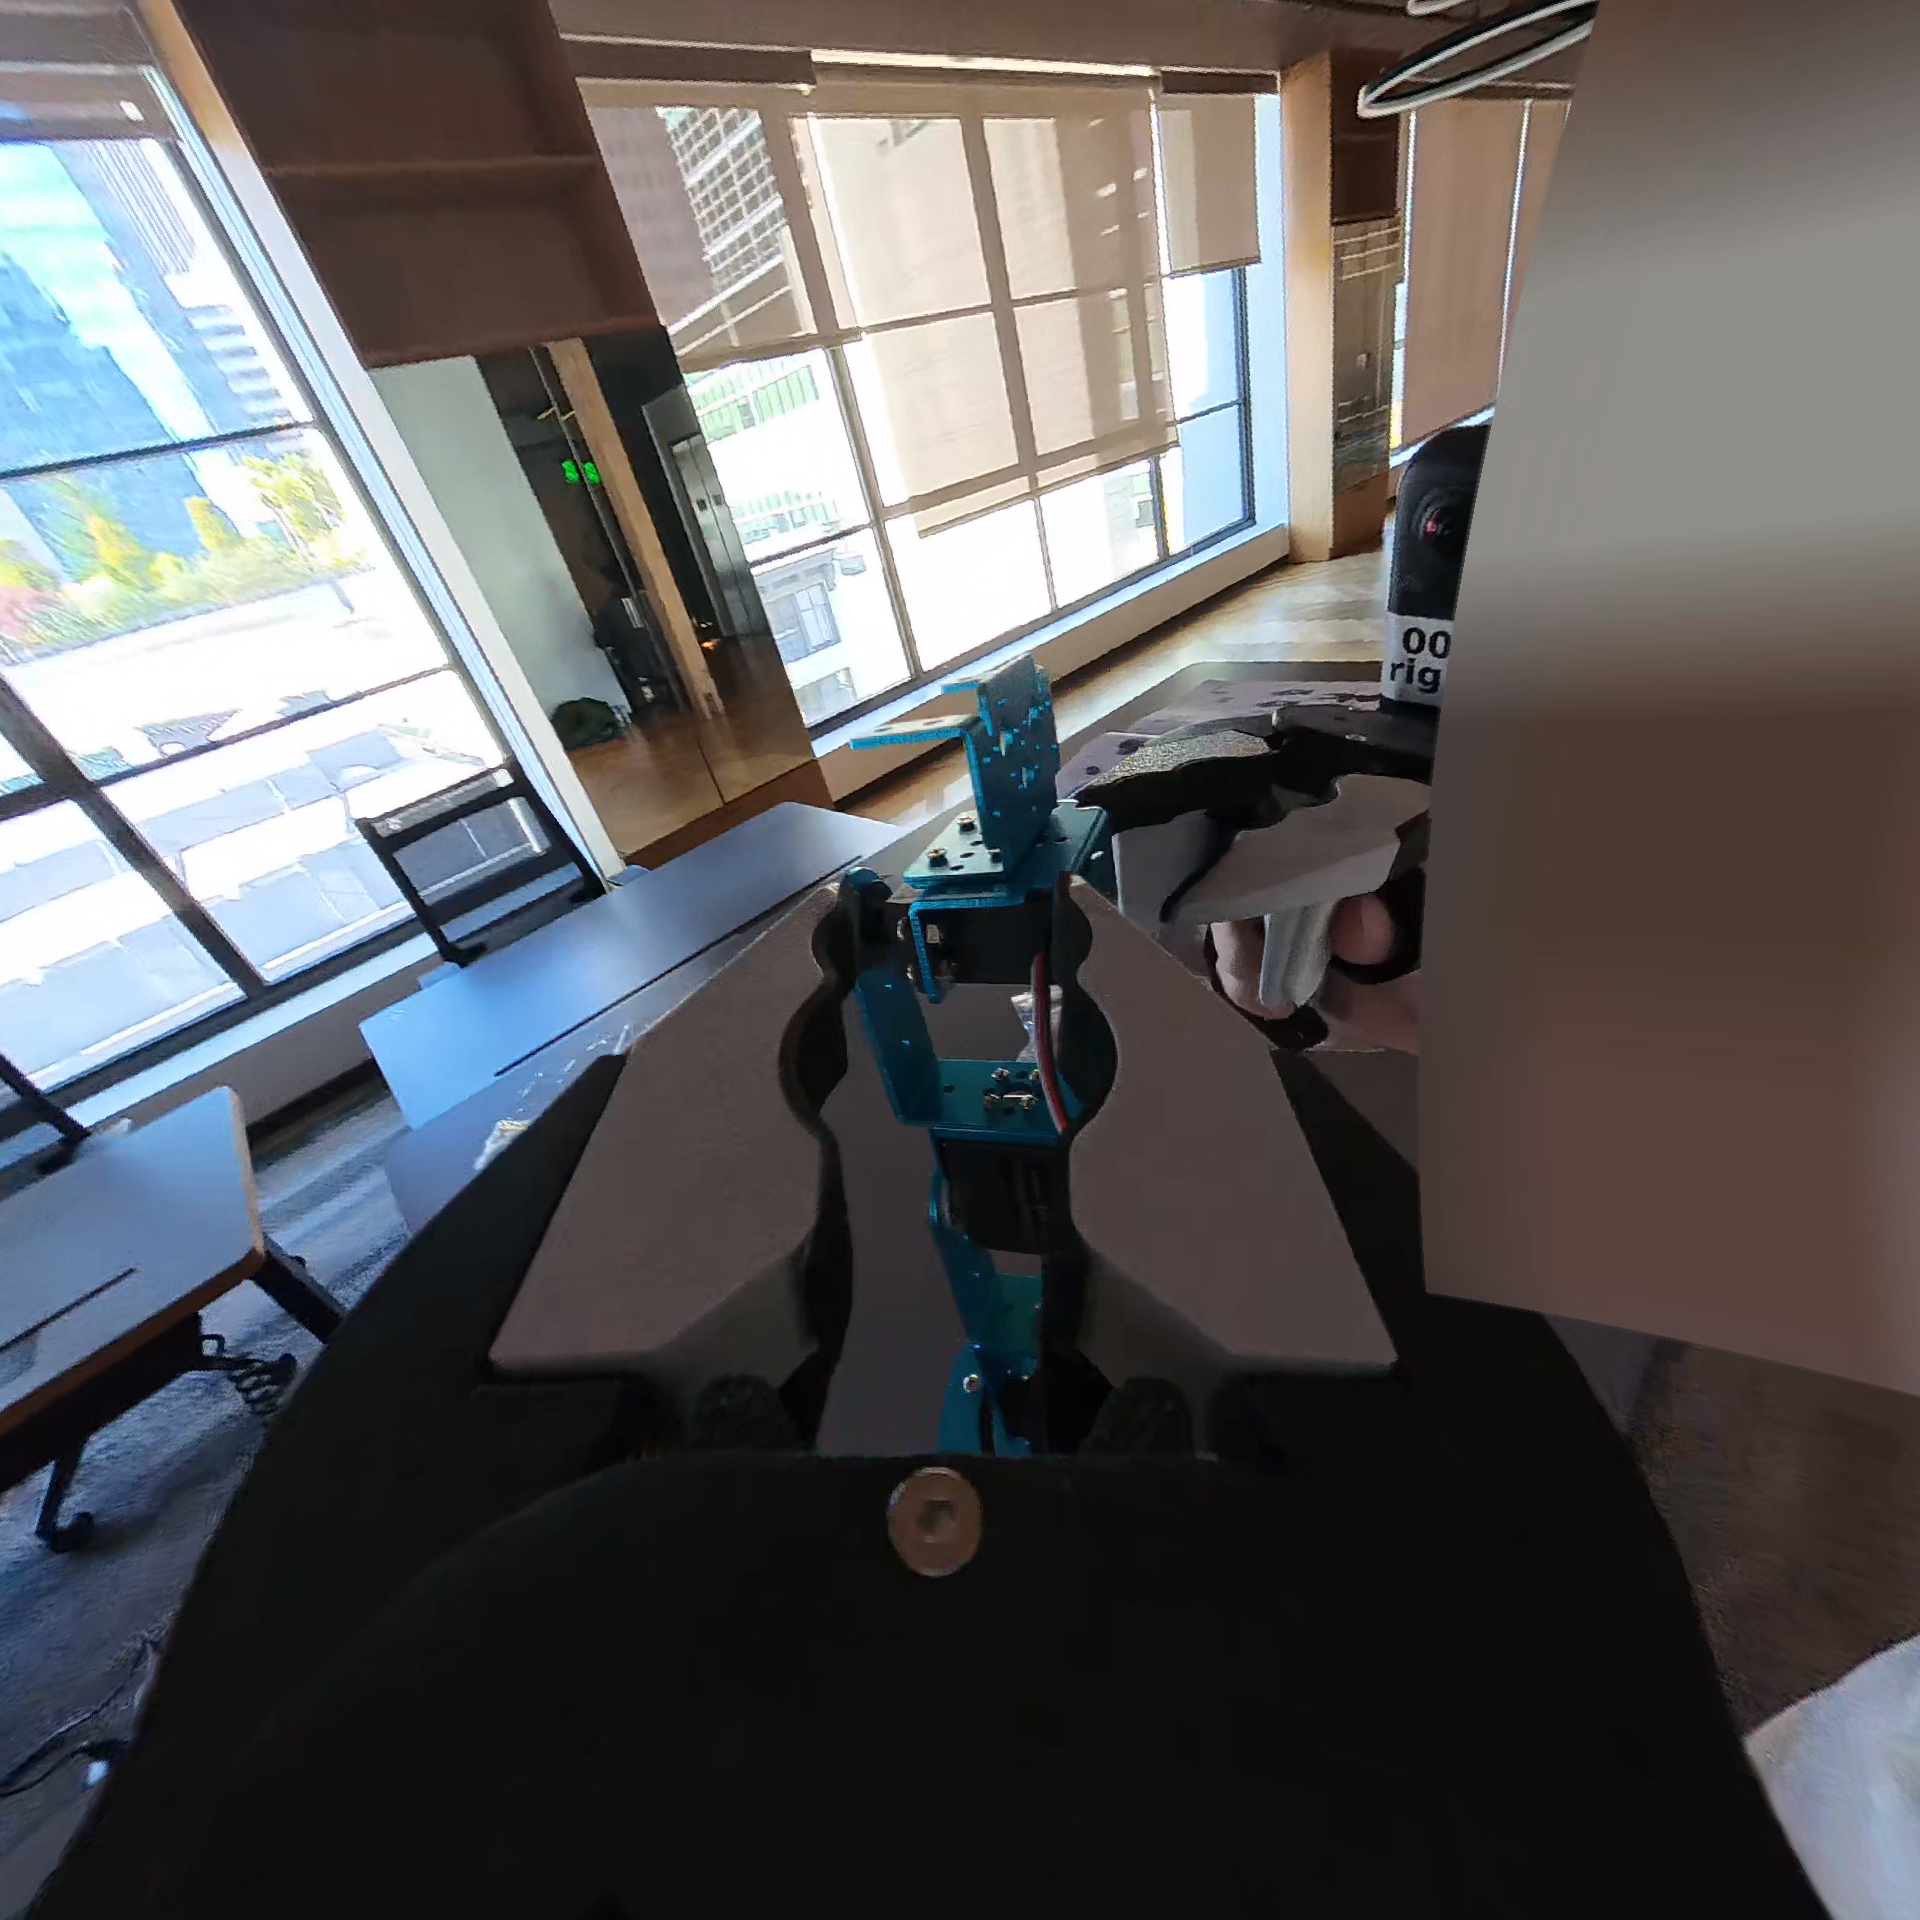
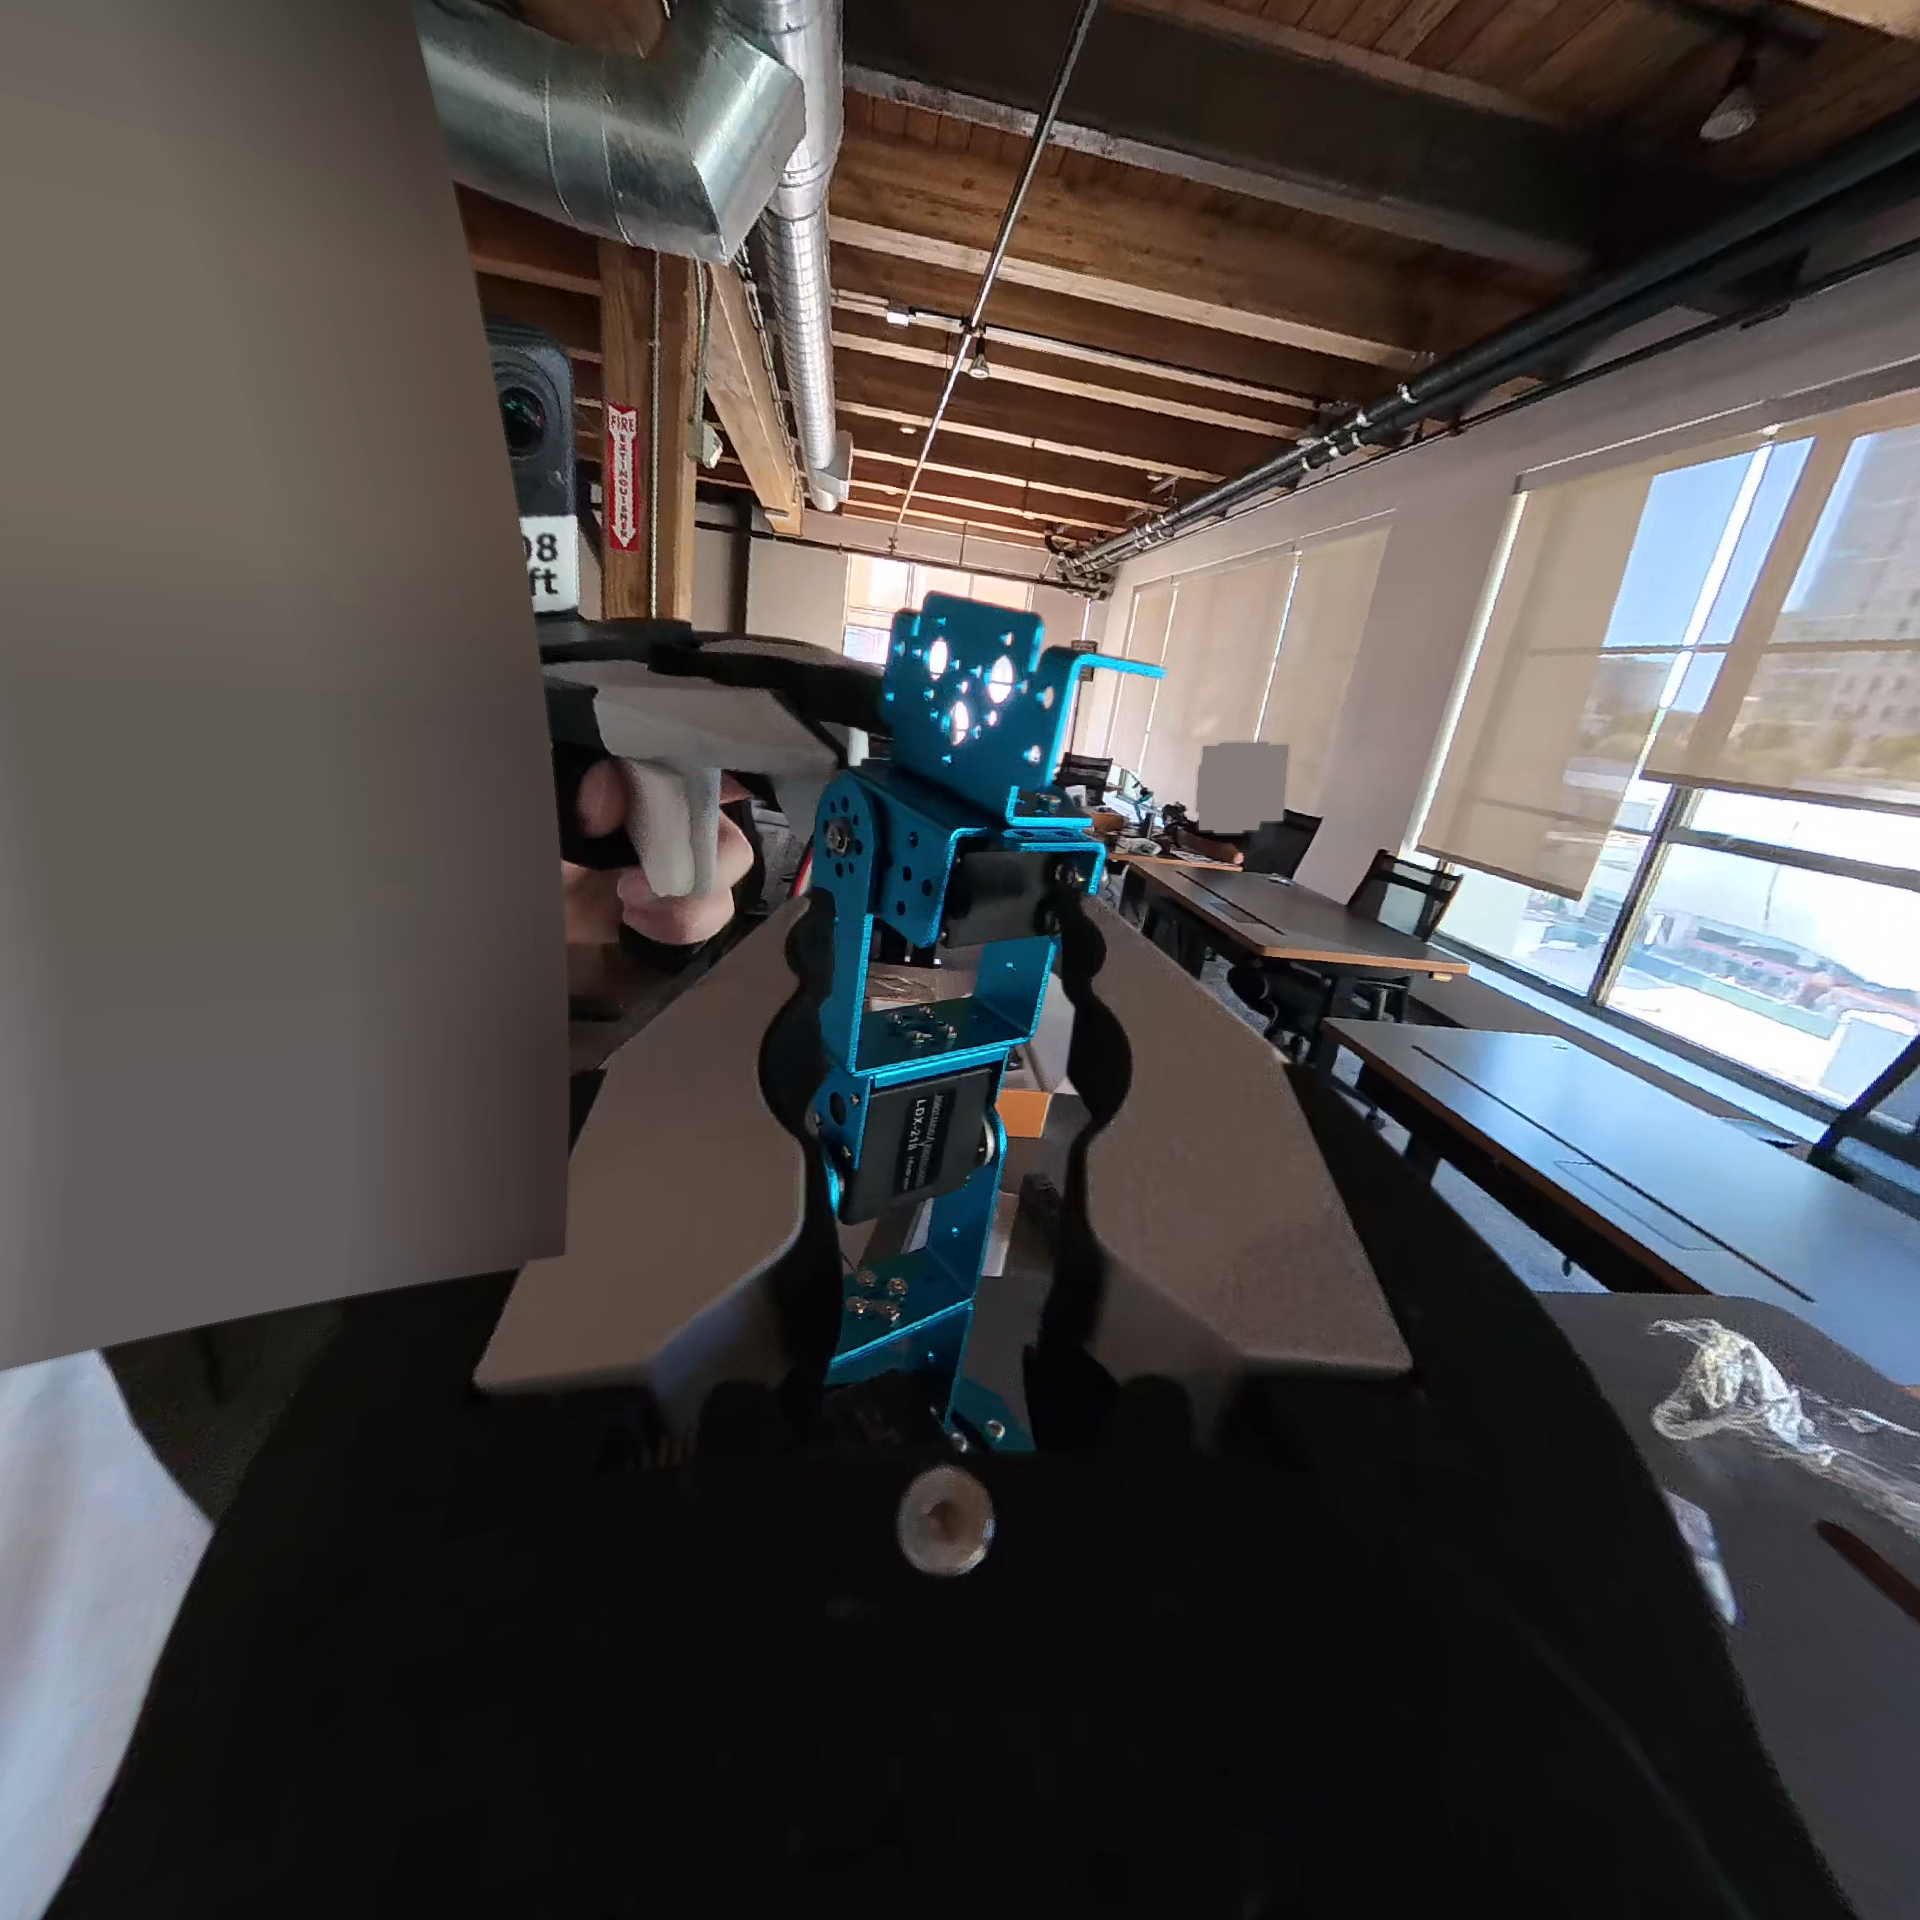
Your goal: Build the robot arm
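Note:
A blue metal bracket assembly (image 1: 966,1039) with black servo motors and a red-and-white wire is held up in the air. In the left wrist view it lies between the grey fingers of my left gripper (image 1: 956,920), which is shut on it. In the right wrist view the same assembly (image 2: 935,894) stands between the fingers of my right gripper (image 2: 945,920), which is also shut on it. Its perforated top plate (image 2: 966,686) sticks up past the fingertips. The other gripper shows in each view, reaching the assembly's upper part: the right gripper in the left wrist view (image 1: 1247,821) and the left gripper in the right wrist view (image 2: 707,707).
Dark long tables (image 1: 644,935) (image 2: 1621,1122) and black chairs (image 1: 468,862) stand below, beside large windows. A crumpled clear plastic bag (image 2: 1725,1392) lies on the near table at right. A person (image 2: 1236,831) sits at a far desk.

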